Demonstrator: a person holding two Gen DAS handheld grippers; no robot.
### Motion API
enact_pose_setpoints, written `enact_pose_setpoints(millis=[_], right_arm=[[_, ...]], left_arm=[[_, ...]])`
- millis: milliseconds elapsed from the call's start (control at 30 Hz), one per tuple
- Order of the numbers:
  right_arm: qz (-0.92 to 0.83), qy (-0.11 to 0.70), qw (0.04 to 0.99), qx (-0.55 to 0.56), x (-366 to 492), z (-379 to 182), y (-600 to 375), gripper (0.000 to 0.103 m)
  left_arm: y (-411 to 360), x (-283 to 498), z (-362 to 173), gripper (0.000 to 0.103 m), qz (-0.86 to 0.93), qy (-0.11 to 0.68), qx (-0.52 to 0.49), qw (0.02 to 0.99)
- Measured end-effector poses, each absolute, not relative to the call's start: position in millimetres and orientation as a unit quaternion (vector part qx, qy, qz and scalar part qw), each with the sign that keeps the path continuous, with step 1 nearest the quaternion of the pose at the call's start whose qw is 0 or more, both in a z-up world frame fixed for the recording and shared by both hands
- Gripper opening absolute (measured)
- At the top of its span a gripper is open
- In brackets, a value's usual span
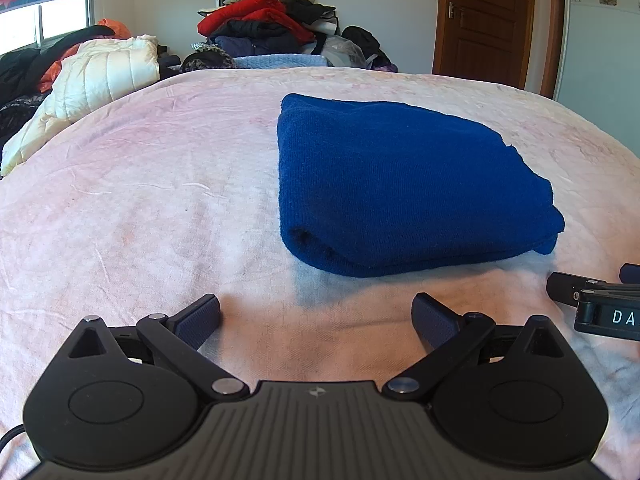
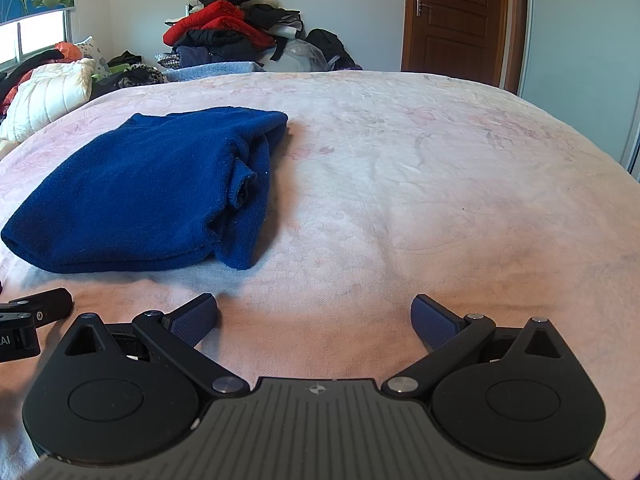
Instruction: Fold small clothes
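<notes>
Both grippers are matte black with ribbed housings, silver pivot screws and textured navy fingers [image 1: 202, 318]; a cable exits at seven o'clock.

Folded blue garment [image 1: 400, 188] on pink bedspread [image 1: 160, 200]

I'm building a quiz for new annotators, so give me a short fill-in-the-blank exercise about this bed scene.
1. The folded garment lying on the bedspread is ____ in colour.
2. Both the left gripper and the right gripper have their jaws ____.
3. In the right wrist view, the garment lies to the ____ of the gripper.
4. The door behind the bed is ____.

Missing words: blue; open; left; shut
</notes>
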State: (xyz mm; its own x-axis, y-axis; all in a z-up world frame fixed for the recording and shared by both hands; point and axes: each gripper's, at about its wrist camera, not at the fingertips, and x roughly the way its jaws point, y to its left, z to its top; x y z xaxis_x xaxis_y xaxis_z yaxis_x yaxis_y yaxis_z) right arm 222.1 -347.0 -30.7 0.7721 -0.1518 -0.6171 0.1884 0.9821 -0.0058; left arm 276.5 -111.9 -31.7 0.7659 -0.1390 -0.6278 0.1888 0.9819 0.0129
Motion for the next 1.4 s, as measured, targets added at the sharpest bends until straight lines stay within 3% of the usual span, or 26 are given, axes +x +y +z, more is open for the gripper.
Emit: enact_pose_setpoints(millis=[1400], right_arm=[[-0.088, 0.325, 0.941, 0.025, 220.6, -30.5, -342.3, 0.103]], left_arm=[[-111.1, 276.4, -31.3, 0.103, -0.088, 0.331, 0.037, 0.939]])
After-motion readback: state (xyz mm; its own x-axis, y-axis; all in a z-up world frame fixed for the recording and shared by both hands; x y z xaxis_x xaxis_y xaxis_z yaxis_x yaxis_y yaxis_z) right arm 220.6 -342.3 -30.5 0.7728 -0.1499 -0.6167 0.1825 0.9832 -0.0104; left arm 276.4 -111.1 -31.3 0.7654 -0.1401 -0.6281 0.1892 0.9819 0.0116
